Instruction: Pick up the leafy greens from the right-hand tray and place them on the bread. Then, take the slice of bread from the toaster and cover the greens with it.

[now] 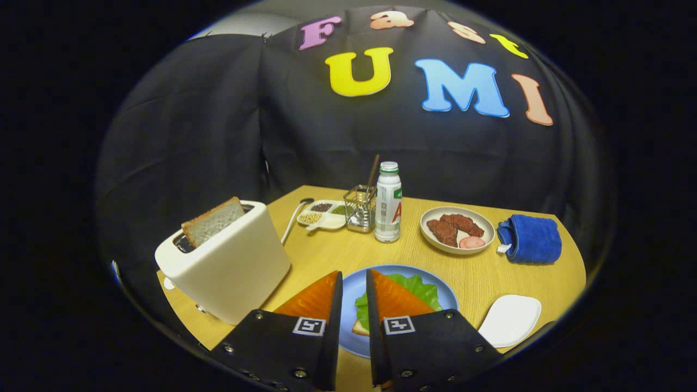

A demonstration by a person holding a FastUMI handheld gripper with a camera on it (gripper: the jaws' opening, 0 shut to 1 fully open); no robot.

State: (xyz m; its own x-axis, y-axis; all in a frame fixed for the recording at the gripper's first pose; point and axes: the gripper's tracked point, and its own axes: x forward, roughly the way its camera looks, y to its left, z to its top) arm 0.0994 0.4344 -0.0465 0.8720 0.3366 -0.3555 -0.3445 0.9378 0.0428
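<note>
The slice of bread [213,220] in the toaster [228,261] is being judged as the thing to be taken next, since the leafy greens [419,287] are already lying on the bread [359,328] on the blue plate [446,296]. The slice is likely being light, fairly stiff when toasted but crumbly, so a gentle pinch is being called for. Its upper part is standing clear of the slot, tilted toward one end, and that exposed top edge is being offered as the place to grip, across the flat faces. The slice is showing a pale crumb with a brown crust.

The gripper [354,277] is being held over the plate with its fingers a narrow gap apart and nothing clamped between them; the greens and bread are lying just beneath and ahead of the fingertips. The toaster is standing to the left of the fingers, near the table [326,250] edge.

Beyond the plate, a bottle [388,202], a wire holder [360,208] and a divided dish [322,213] are being seen, with a plate of meat [457,230] and a blue cloth [531,238] to the right. A white tray [510,320] is resting beside the blue plate.
</note>
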